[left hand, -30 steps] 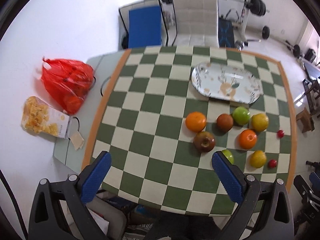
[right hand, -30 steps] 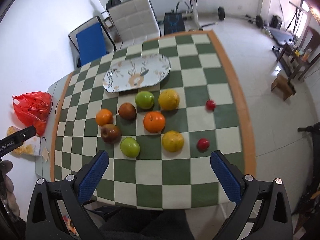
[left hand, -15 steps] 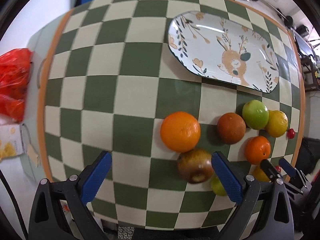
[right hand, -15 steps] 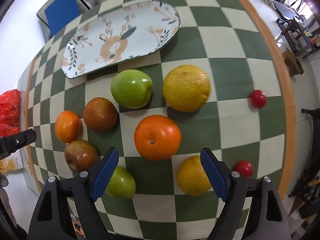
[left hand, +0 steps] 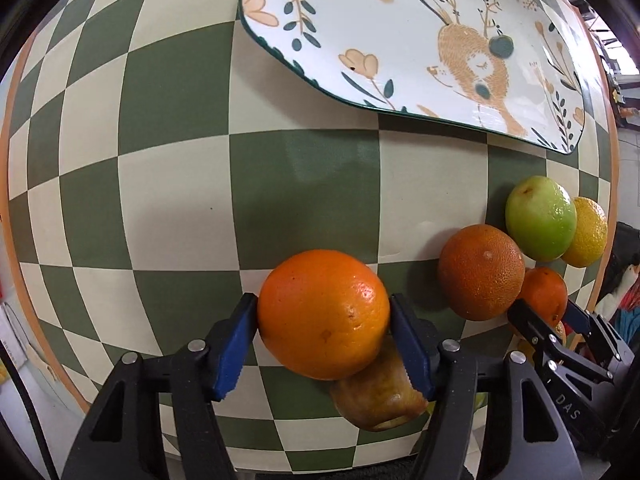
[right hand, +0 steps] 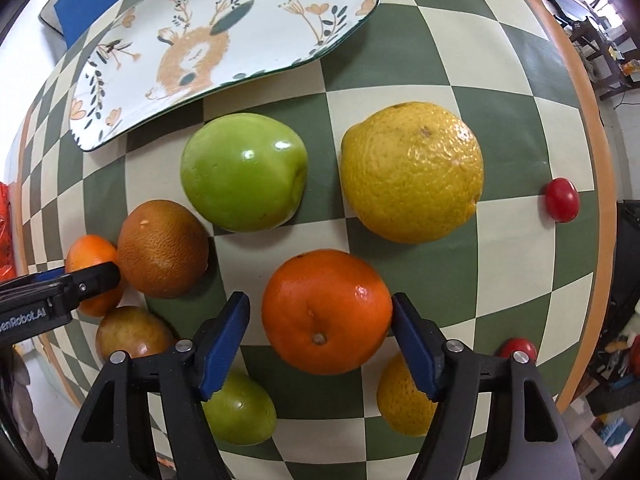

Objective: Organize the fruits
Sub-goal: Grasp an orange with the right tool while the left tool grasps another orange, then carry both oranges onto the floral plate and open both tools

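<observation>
**Left wrist: orange clamped; right claw straddles second orange**

Left wrist view: left claw [left hand: 323,316] has both blue pads pressed on the sides of a bright orange [left hand: 323,314], so it grips that fruit. Whether the orange is off the table cannot be told. A brownish apple [left hand: 378,398] sits just below it, partly hidden by the right pad. Right of these: a dark russet orange [left hand: 480,272], then a green apple [left hand: 540,218] touching a yellow citrus [left hand: 590,232]. The deer-print platter [left hand: 400,32] lies at the far side of the checkered table [left hand: 168,184], with no fruit on it. The other claw's black tips show at the right edge.

Right wrist view: right claw [right hand: 320,320] is at medium width around a second orange [right hand: 326,312]. The right pad touches or nearly touches the peel; the left pad [right hand: 224,344] stands a little off it, so no firm grip shows. The orange rests on the table. Beyond it are the green apple [right hand: 244,172] and a large yellow citrus [right hand: 412,172], side by side and near the platter [right hand: 208,40]. A second green apple [right hand: 240,408] and a smaller yellow citrus [right hand: 404,396] lie under the claw arms. Two cherry tomatoes, one [right hand: 562,200] and another [right hand: 518,350], sit near the table's right rim.
</observation>
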{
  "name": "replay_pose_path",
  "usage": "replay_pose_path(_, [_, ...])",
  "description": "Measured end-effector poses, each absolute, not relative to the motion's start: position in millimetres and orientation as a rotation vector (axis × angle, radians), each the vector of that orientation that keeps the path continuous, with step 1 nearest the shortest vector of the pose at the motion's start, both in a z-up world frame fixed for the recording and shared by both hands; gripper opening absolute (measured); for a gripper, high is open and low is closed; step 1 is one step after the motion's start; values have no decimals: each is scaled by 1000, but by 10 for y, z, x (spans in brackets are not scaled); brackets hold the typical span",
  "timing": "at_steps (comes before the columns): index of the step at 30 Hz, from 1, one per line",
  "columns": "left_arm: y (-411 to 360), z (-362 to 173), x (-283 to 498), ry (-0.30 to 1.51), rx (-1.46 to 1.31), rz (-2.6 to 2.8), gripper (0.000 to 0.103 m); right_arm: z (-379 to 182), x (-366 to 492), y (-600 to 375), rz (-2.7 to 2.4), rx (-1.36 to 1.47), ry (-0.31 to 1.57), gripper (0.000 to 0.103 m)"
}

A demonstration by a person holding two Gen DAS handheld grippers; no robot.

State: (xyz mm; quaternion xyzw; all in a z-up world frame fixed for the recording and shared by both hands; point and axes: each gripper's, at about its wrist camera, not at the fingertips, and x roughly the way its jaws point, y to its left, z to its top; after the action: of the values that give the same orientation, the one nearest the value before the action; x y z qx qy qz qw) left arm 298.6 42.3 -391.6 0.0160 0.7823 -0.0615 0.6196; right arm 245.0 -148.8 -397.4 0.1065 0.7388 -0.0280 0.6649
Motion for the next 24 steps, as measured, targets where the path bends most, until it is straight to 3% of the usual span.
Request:
replay_pose_path(6, [407, -3922, 2930, 1760, 48, -135, 63, -4045, 2450, -1477, -70, 231, 1669, 66])
replay_pose_path(13, [369, -3476, 2710, 1685, 49, -161, 62, -3907, 2316, -1586, -12, 290, 1645, 65])
replay_pose_path(18, [288, -3003, 2789, 1613, -37, -196, 62, -3318, 2314, -1629, 108, 361, 1565, 65])
replay_pose_path(24, [38, -2584, 3525, 1542, -105, -197, 62, -2767, 2956, -1864, 194, 340, 1452, 65])
